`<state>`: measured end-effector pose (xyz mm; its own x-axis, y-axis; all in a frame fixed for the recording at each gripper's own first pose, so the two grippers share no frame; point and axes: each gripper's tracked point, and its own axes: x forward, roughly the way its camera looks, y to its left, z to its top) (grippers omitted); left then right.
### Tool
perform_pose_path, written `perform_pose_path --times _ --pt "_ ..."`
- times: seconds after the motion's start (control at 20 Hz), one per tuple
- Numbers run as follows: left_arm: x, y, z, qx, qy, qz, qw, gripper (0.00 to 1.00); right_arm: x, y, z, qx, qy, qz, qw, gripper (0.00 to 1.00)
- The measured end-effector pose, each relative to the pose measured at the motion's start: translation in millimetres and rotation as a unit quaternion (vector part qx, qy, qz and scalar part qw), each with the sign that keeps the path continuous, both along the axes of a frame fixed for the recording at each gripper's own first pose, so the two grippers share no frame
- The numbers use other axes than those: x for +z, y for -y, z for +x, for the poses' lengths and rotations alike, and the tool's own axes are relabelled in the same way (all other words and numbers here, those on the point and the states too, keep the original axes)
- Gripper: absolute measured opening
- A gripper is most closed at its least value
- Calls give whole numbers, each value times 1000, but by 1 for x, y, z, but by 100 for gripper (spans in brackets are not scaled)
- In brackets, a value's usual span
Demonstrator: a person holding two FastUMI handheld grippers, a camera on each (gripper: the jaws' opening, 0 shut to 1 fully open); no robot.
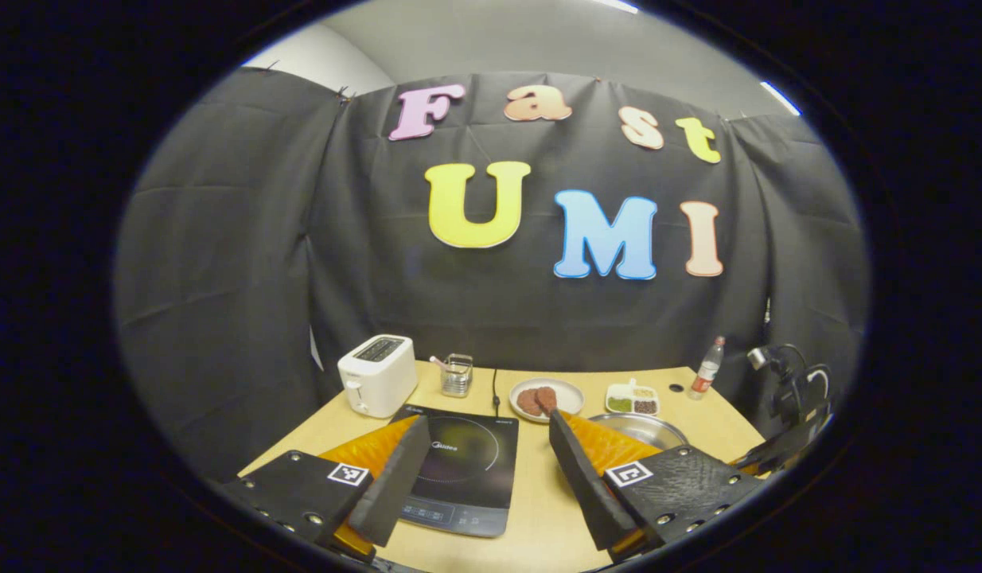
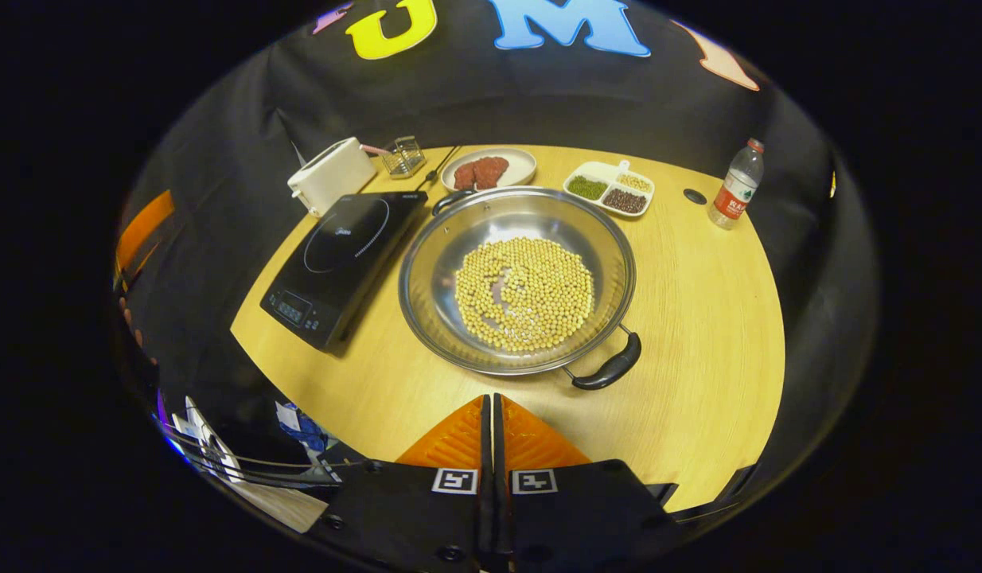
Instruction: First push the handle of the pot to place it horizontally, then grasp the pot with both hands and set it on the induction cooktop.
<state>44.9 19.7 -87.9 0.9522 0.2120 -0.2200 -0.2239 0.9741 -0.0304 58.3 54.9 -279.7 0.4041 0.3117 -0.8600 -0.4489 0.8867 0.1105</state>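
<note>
Right gripper (image 2: 492,414), fingers pressed together, hovers at the table edge (image 2: 698,446), near the pot (image 2: 516,278).

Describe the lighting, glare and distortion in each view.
Left gripper view: dim booth, bright ceiling strips, fisheye bends the table edge. Right gripper view: warm even light, soft sheen on the pot wall, faint shadow beside the induction cooktop; sharp throughout.

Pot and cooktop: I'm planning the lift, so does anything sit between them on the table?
Nothing visible does. The pot sits right beside the cooktop, with only bare table along that gap. The plate and toaster stand farther back.
</note>
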Motion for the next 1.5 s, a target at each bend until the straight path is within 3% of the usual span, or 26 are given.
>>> perform_pose_path --times 0.15,0.4,0.8,1.5 --pt "-5 7 3 14 -7 -15 1000 89 -24 8 9 11 -21 -12 1000 2" --pt "-13 21 7 30 -27 5 999 89 -51 23 31 28 -32 -41 998 2" --pt "-28 43 14 38 -47 21 998 92 -71 24 43 57 -51 -42 996 0" --pt "-44 65 27 51 -69 43 995 92 -67 69 86 22 -38 -55 997 2"
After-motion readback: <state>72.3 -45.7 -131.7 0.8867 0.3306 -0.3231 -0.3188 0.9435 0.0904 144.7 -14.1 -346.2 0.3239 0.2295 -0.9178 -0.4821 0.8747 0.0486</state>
